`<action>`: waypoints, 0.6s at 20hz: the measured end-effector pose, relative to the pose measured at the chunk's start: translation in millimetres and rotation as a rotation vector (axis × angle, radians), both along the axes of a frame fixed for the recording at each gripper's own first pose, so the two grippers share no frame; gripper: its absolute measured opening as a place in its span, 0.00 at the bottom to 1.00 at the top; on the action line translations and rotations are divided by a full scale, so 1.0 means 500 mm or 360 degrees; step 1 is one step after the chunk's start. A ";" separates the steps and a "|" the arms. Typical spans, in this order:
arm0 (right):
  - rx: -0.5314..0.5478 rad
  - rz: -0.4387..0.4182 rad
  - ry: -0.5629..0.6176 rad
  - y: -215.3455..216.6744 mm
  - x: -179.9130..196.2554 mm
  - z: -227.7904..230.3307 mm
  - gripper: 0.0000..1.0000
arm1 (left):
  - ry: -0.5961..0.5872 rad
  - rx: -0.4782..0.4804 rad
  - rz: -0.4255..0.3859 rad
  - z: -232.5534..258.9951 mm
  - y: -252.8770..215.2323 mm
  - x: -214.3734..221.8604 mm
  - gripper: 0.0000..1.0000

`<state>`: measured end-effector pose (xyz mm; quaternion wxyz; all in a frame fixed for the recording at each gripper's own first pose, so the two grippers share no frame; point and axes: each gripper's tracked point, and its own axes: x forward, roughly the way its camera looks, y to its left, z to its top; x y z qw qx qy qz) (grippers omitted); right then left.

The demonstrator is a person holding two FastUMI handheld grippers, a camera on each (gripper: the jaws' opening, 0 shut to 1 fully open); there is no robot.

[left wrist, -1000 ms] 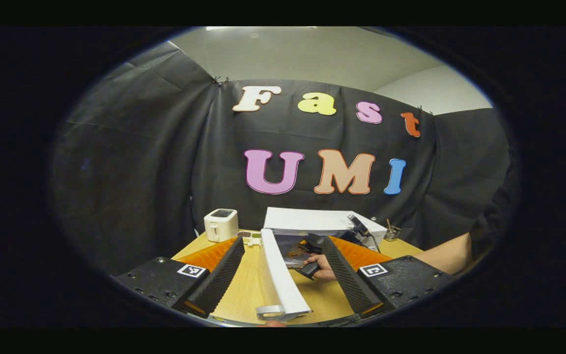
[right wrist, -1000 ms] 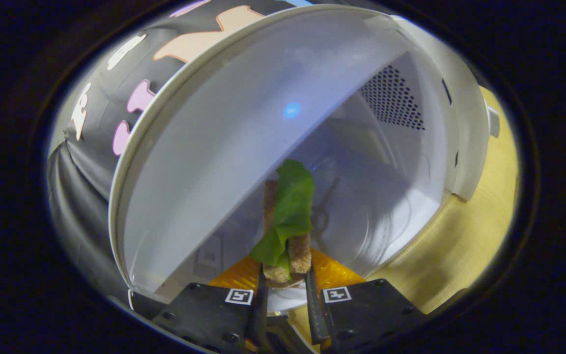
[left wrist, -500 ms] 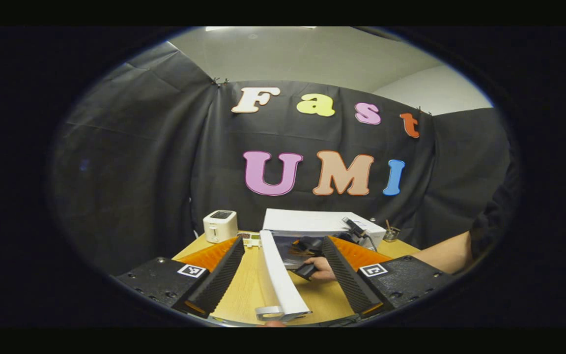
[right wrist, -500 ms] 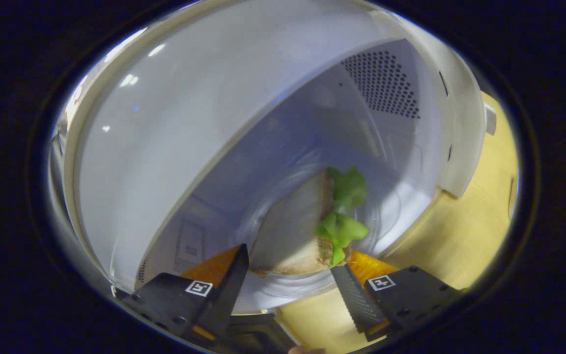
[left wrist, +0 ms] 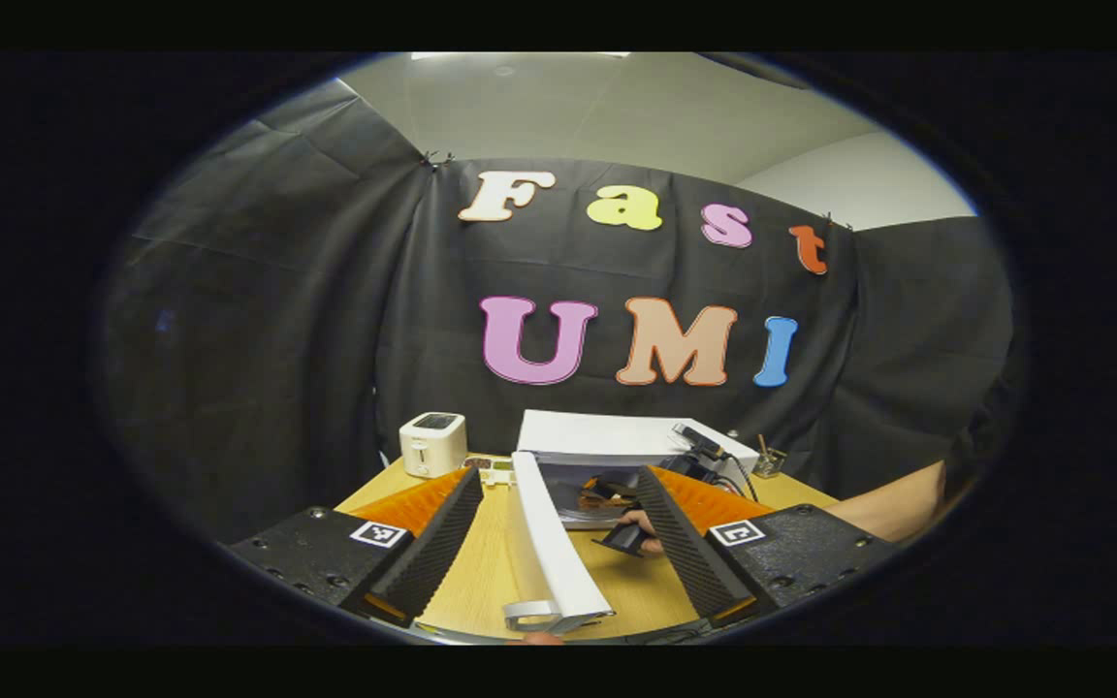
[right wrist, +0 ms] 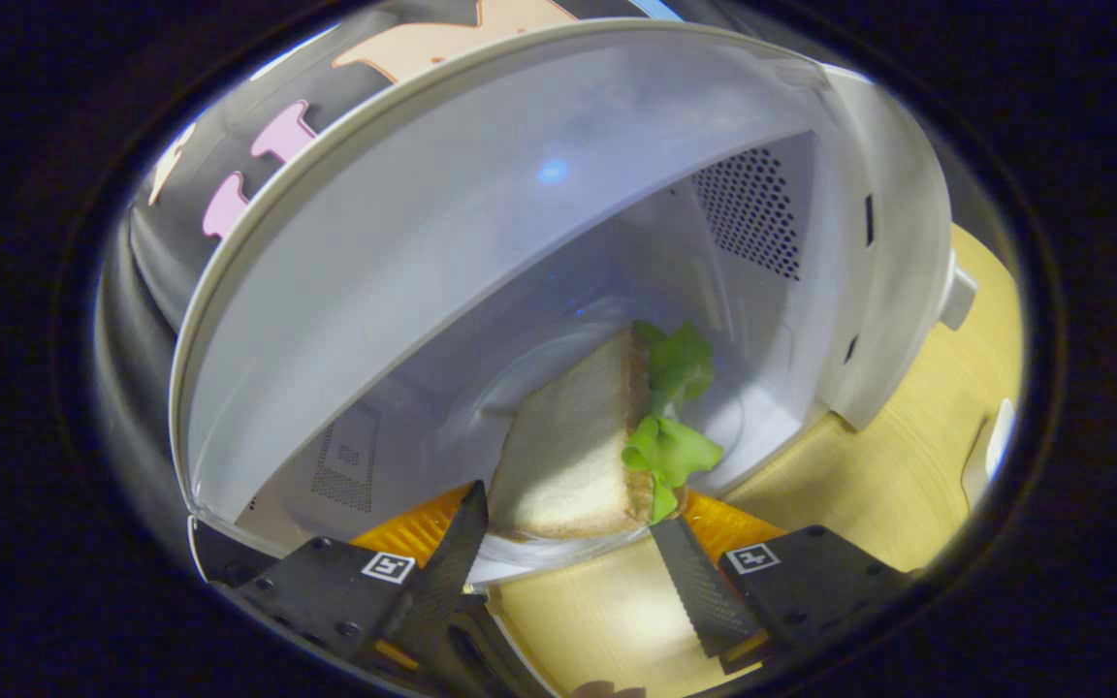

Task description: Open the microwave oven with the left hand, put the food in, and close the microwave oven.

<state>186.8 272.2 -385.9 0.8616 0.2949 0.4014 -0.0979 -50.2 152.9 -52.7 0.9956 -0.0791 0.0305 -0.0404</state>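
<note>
Inside the microwave oven point(right wrist: 558, 242), the food, a sandwich point(right wrist: 573, 451) with a green leaf at its edge, lies on the glass turntable near the front of the cavity. Your right tongs point(right wrist: 568, 543) stand spread, one finger on each side of the sandwich and neither pressing it, so the release looks complete. Draw these tongs straight back along their own line, keeping the spread as it is, so that no finger clips the bread or drags the leaf toward the sill.

From the left gripper view, the door point(left wrist: 549, 543) stands swung out over the wooden surface point(left wrist: 495, 562), its handle end nearest you, between the fingers of your left tongs point(left wrist: 558, 543), which are also apart and grip nothing. Wait until the right hand point(left wrist: 638, 528) is outside the opening, then push the door's free edge round with the left tongs in one even arc until it seats. The toaster point(left wrist: 433, 443) stands well apart at the back.
</note>
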 end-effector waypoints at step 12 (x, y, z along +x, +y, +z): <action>0.0201 -0.0066 0.0311 0.037 -0.056 0.009 0.90 | -0.0001 0.0016 0.0008 -0.004 0.011 -0.013 0.96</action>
